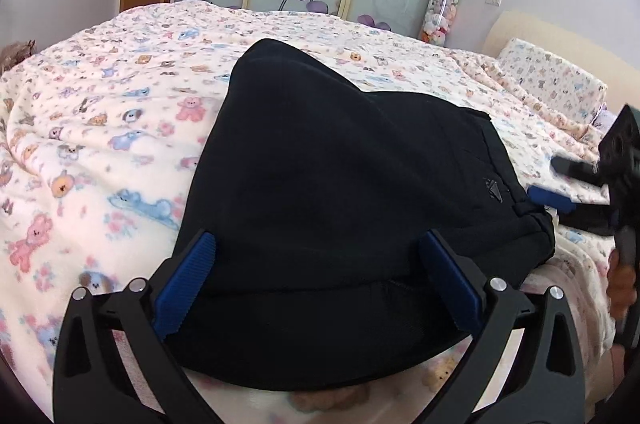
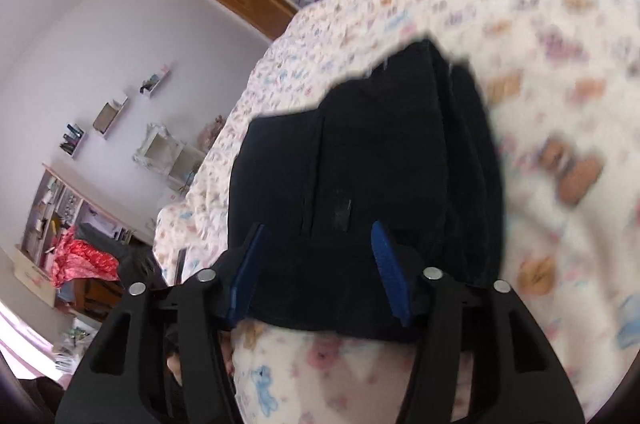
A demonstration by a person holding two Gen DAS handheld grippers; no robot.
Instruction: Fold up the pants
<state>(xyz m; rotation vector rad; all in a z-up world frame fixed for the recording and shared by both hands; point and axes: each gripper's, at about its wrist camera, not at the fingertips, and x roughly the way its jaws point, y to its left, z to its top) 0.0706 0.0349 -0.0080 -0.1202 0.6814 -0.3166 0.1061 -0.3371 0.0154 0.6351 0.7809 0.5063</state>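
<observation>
Black fabric pants (image 1: pixel 344 159), folded into a thick bundle, lie on a cream fleece bedspread printed with pastel animals (image 1: pixel 120 111), at the centre of both wrist views. Left gripper (image 1: pixel 316 248), black frame with blue ribbed pads: jaws wide, bundle's near edge between them, pads not visibly pressing. Right gripper (image 2: pixel 320 236), same make: jaws wide over the bundle's end toward 6 o'clock; it also shows at 3 o'clock in the left view, beside the waistband.
</observation>
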